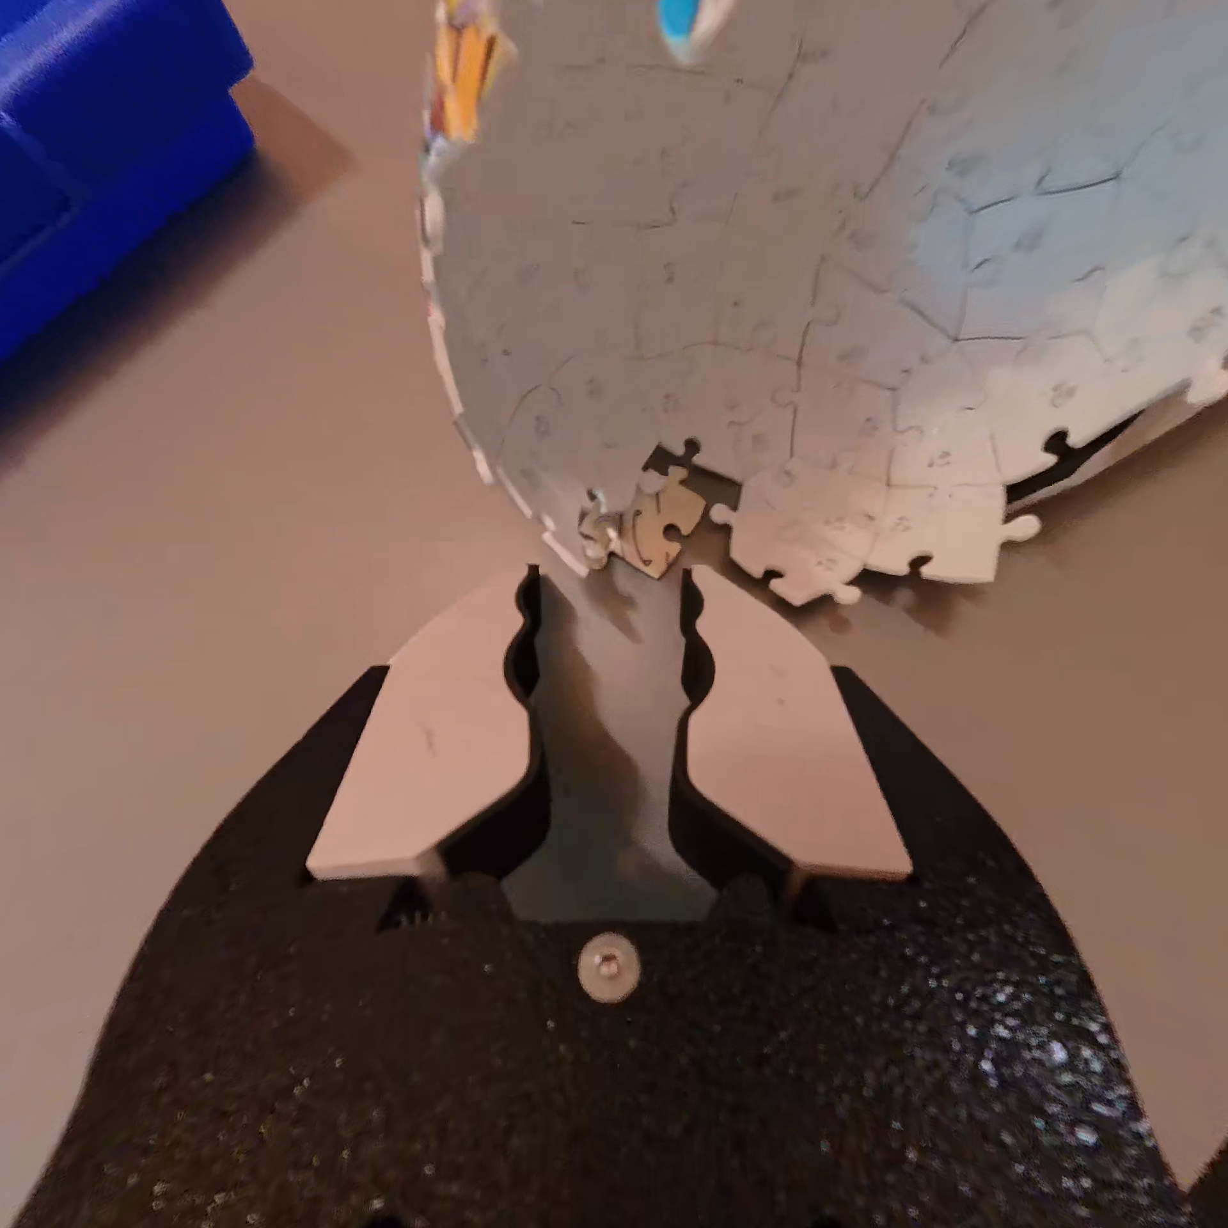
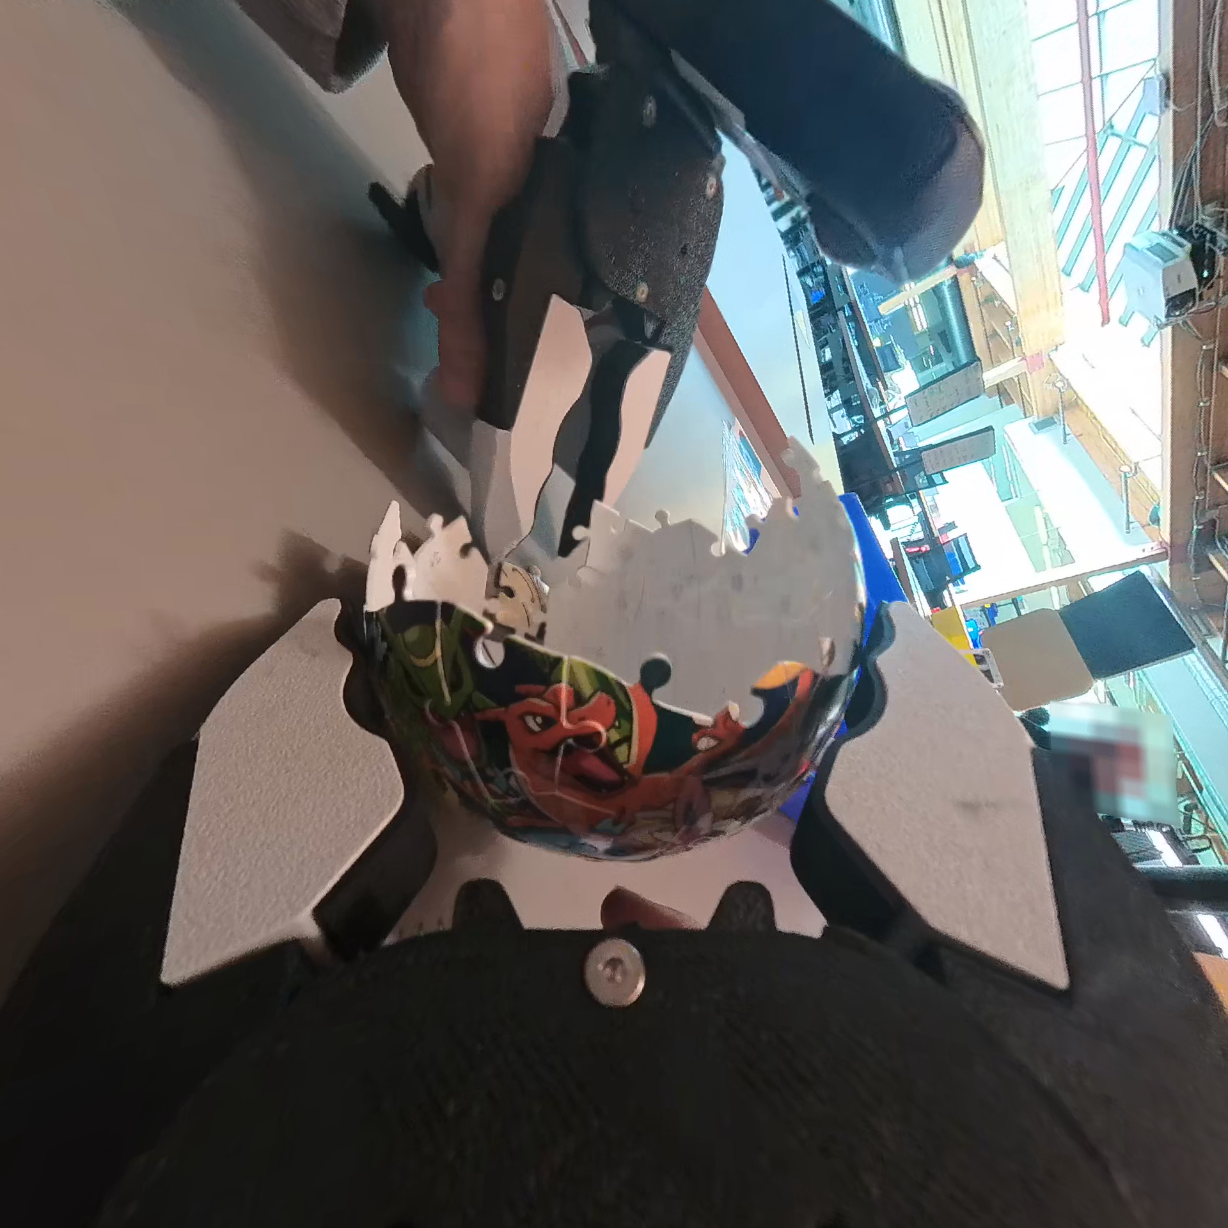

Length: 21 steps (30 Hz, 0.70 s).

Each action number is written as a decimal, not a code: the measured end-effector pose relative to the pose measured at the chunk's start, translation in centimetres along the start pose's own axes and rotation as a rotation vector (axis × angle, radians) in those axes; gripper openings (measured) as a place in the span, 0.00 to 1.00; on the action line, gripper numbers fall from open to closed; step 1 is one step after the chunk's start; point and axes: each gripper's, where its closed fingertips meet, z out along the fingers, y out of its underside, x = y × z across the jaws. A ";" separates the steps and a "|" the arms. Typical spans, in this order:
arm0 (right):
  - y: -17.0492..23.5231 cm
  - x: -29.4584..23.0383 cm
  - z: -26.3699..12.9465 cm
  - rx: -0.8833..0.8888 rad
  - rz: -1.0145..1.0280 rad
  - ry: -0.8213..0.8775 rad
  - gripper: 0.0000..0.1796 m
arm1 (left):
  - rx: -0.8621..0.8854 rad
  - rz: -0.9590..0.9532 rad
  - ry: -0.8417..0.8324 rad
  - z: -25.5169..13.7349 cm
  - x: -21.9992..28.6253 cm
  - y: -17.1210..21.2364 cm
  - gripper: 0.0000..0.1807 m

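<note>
A half-sphere of jigsaw pieces, printed in colour outside and plain white inside, sits between the wide-set fingers of my right gripper, and both pads press on its sides. In the left wrist view its white surface fills the upper right. A beige loose-looking piece sits at a notch in its rim. My left gripper is open, its fingertips just short of that piece with nothing between the pads. In the right wrist view the left gripper points down at the same piece.
A blue bin stands at the upper left on the tan table. A person's hand holds the left gripper. A blue box lies behind the half-sphere, with shelves and windows far beyond.
</note>
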 end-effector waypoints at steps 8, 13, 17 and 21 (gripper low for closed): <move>-0.4 -0.2 0.1 0.003 -0.010 -0.006 0.77 | -0.008 -0.029 0.027 0.7 0.0 -0.5 0.17; -0.3 -0.3 0.2 -0.011 -0.025 -0.004 0.77 | -0.012 -0.013 0.038 0.7 0.2 -0.5 0.14; -0.5 -0.3 0.2 -0.006 -0.023 -0.007 0.77 | -0.048 -0.004 0.034 -0.5 0.4 0.7 0.13; -0.9 -0.5 0.4 -0.001 -0.039 -0.009 0.76 | -0.137 -0.020 0.022 -2.6 0.2 2.6 0.13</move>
